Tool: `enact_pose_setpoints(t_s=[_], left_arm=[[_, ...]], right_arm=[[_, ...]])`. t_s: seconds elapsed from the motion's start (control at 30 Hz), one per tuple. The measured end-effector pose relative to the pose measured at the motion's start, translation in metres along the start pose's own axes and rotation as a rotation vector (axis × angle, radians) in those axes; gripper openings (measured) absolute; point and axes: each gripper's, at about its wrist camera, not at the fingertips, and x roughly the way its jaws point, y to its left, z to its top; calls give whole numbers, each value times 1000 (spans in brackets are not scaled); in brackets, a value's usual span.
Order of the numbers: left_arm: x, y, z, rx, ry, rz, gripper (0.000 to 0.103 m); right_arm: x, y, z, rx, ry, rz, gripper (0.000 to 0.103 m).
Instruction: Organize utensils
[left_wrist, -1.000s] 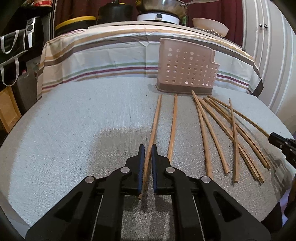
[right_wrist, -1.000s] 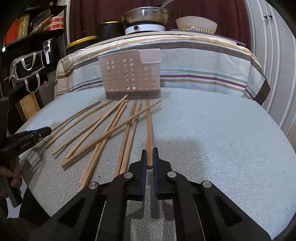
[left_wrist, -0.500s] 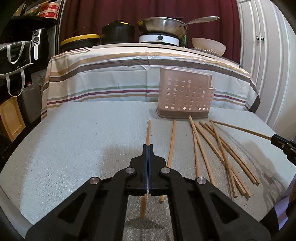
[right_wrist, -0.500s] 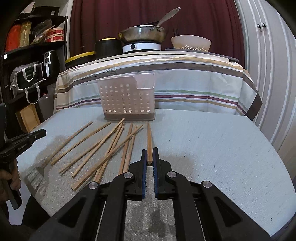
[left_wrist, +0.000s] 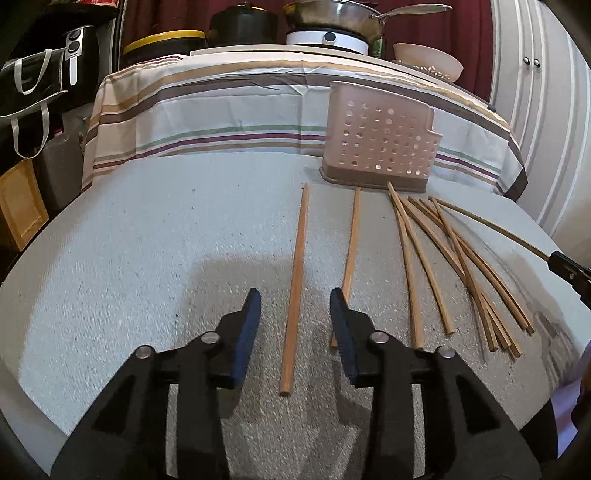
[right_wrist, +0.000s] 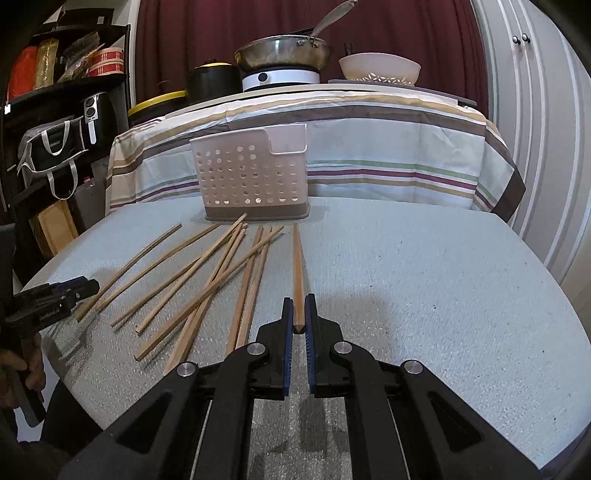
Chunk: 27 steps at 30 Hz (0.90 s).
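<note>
A round worktop (left_wrist: 147, 229) covered in a pale grey, pebbled sheet is being shown from both wrist views. At its far edge a perforated pink utensil basket (left_wrist: 380, 138) with a brown base is standing upright. Between the basket and the near rim, a spread of wooden chopsticks (left_wrist: 454, 258) is lying flat, several of them crossing one another.

The left gripper (left_wrist: 293, 308) is being held low over the worktop with its fingers spread; they have just been opening. One chopstick (left_wrist: 295, 288) is lying on the sheet between them, touched by neither blue pad. A second chopstick (left_wrist: 351, 243) is lying just beside the right-hand finger.

The right gripper (right_wrist: 298, 312) is being kept with its fingers pinching the near end of a single chopstick (right_wrist: 297, 266), whose far end is pointing toward the basket's base.

Behind the worktop, a second table is being draped by a striped cloth (right_wrist: 369, 147) in beige, brown, green and maroon. On it a steel pan (right_wrist: 282, 53) is sitting on a white burner, with a black pot (right_wrist: 212, 79) and a cream colander (right_wrist: 380, 66) alongside. A dark red curtain is hanging at the back, white panelled doors (right_wrist: 546, 129) are standing to the right, and black shelving with a bag is standing to the left.
</note>
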Motion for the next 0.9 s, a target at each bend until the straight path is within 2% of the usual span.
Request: enact_pose_setpoints(t_s=[0.13,0.17,0.23,0.47,0.57,0.6,0.77,0.9], left_arm=[[7,0,-7,-1,28,8,38],[8,0,-8,-6,30,9,35],[7,1,-11,0,21,21,30],[1,-4,-20,40,4,47,29],[-2,-8,-23,59,-7,38,10],[-2,-10,-23,65,-8,36,7],[-4,-13,-20,84,-21,46,7],[-17,-14,-9,101,-83,61,6]], right_arm=[[1,1,-1,0,1,5,7],[0,1,-1,0,1,6,7],[0,1,-2,1,0,7,7],[0,1,-1,4,0,8,7],[1,1,-2,10,1,9,7],[1,1,-2,13,2,11,7],[-2,1,-1,14,-7,11,7],[-8,1,4,13,-31,10,7]])
